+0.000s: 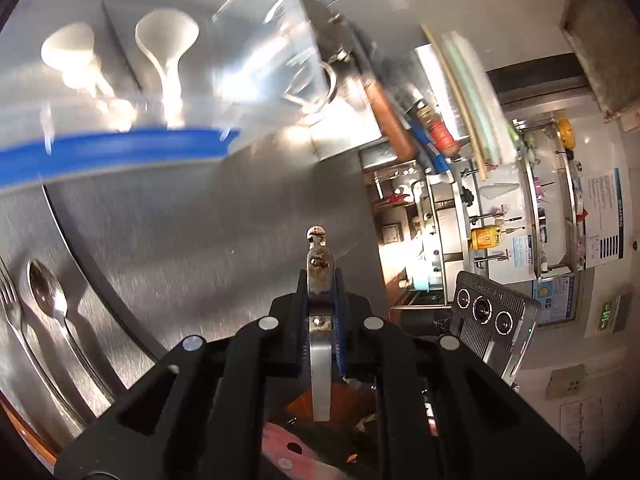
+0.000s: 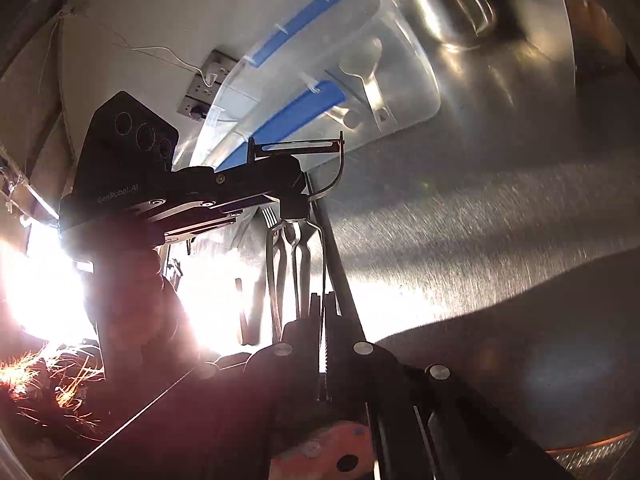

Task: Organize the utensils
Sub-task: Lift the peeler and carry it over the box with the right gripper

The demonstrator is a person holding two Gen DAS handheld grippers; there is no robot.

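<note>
My left gripper (image 1: pixel 320 282) is shut on a metal peeler (image 1: pixel 319 256), seen edge-on with its stained head poking past the fingertips. From the right wrist view that same left gripper (image 2: pixel 296 204) holds the peeler (image 2: pixel 298 145) above the steel table (image 2: pixel 480 240), blade level. My right gripper (image 2: pixel 322 304) is shut, and I see nothing between its fingers. A fork (image 2: pixel 272 248) and spoons (image 2: pixel 299 248) lie on the table below it, also seen as a spoon (image 1: pixel 46 292) and a fork (image 1: pixel 12 308). A clear box with blue clips (image 1: pixel 120 144) holds two white spoons (image 1: pixel 168 40).
The clear box (image 2: pixel 360 60) lies beyond the peeler, next to a steel pot with a loop handle (image 2: pixel 468 4). A dark seam (image 1: pixel 80 264) crosses the table. Crowded shelves (image 1: pixel 440 140) stand to the right. A hand (image 2: pixel 152 300) grips the left tool. Strong glare fills the lower left.
</note>
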